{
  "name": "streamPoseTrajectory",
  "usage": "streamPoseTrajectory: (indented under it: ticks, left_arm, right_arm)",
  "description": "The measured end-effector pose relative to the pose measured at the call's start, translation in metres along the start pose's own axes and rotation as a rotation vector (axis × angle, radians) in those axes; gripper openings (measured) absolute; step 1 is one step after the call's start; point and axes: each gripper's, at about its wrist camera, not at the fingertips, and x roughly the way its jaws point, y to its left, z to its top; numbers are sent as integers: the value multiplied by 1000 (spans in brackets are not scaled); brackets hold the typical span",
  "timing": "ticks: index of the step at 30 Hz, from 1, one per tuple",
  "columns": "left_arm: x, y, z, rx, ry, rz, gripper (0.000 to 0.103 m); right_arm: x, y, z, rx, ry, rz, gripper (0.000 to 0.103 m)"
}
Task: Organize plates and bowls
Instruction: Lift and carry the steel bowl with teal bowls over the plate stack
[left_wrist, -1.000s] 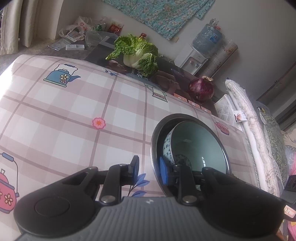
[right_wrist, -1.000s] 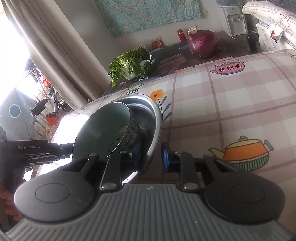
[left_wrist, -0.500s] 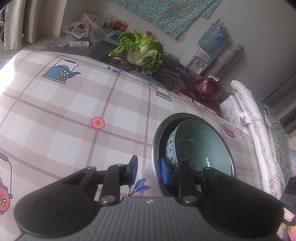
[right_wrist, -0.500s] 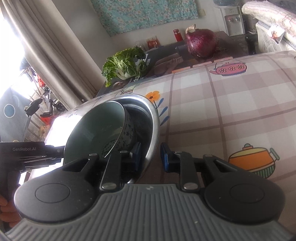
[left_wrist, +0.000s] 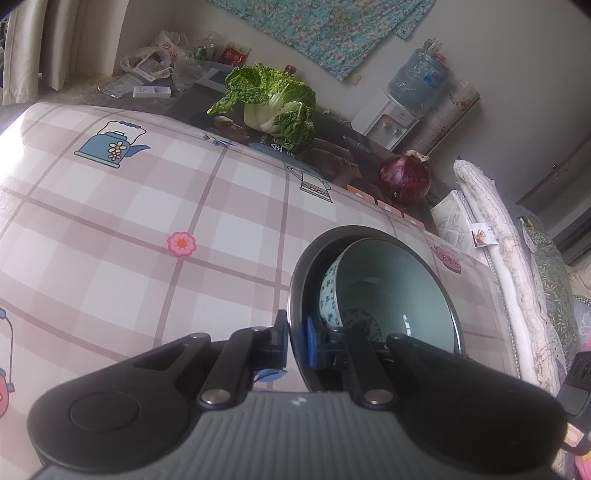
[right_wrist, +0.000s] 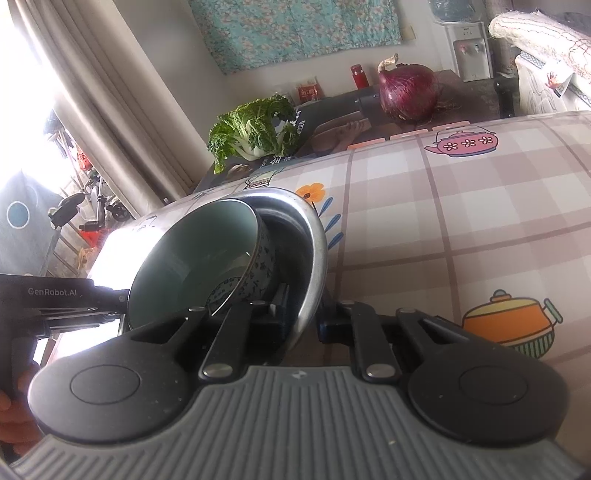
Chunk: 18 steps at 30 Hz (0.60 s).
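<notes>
The pale green patterned ceramic bowl (left_wrist: 391, 295)'s base sits hidden behind the left gripper (left_wrist: 295, 341) — its foot pattern unreadable.

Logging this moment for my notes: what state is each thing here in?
Metal bowl: on the table, rim gripped on opposite sides.
Ceramic bowl: tilted inside the metal bowl.
Left tongs: just closed on the rim.
Right tongs: just closed on the rim.

The table (left_wrist: 110, 280), under a pink-checked cloth (right_wrist: 461, 221) printed with teapots and flowers, carries a steel bowl (right_wrist: 314, 258) near its front edge, and at the far side a dark poster (left_wrist: 332, 155) under a cabbage (left_wrist: 273, 103) and a red onion (left_wrist: 404, 177).
</notes>
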Motion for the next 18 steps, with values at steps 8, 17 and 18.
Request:
streamPoseTrajectory:
  ticks: [8, 17, 18]
  left_arm:
    - [-2, -1, -2, -1, 2, 0, 9]
    - [-14, -4, -1, 8, -25, -9, 9]
    - [-16, -4, 0, 6, -28, -11, 9]
  right_arm:
    - [-4, 0, -2, 4, 5, 0, 13]
    - [-10, 2, -1, 13, 1, 6, 14]
    - [-11, 2, -1, 13, -2, 6, 14]
